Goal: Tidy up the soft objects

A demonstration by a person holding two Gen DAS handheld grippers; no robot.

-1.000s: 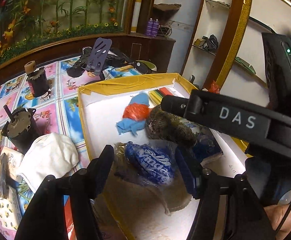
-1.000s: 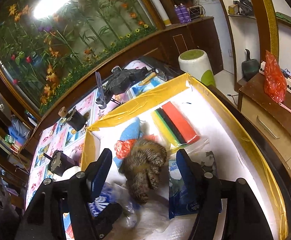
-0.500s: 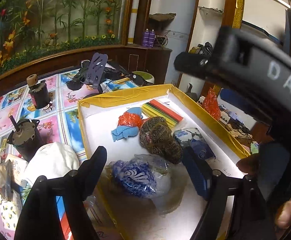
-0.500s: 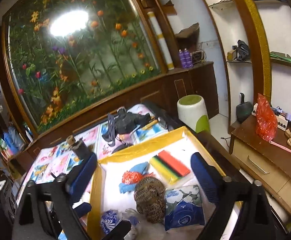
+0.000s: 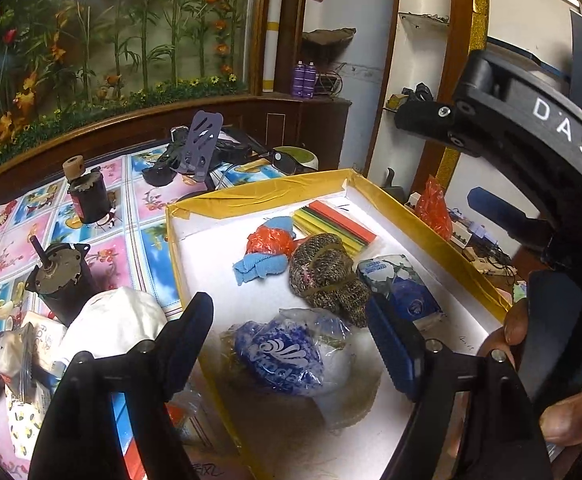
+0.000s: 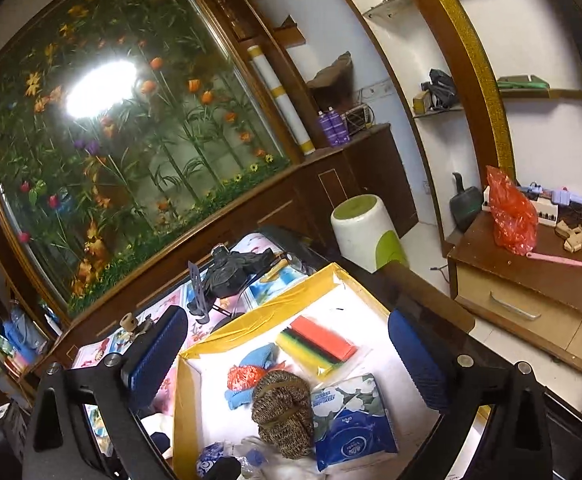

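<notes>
A yellow-rimmed white box [image 5: 251, 194] [image 6: 251, 312] holds soft things: a brown knitted bundle [image 5: 325, 276] [image 6: 283, 412], a blue and orange cloth [image 5: 267, 250] [image 6: 247, 372], a tissue pack [image 5: 403, 284] [image 6: 351, 416], a blue bag in clear plastic [image 5: 283, 354] and coloured sheets [image 5: 335, 224] [image 6: 317, 344]. My left gripper [image 5: 291, 328] is open and empty above the blue bag. My right gripper [image 6: 287, 364] is open and empty, raised high above the box. A white cloth [image 5: 119, 320] lies left of the box.
On the patterned tablecloth stand two dark motors [image 5: 57, 276] [image 5: 87, 196], a purple phone stand [image 5: 201, 140] and packets [image 5: 7, 360]. A white and green bin [image 6: 365, 228] and a wooden drawer unit [image 6: 531, 288] with a red bag [image 6: 509, 212] are to the right.
My right gripper has risen and drawn back from the knitted bundle, which lies in the box. My left gripper has pulled back a little from the blue bag.
</notes>
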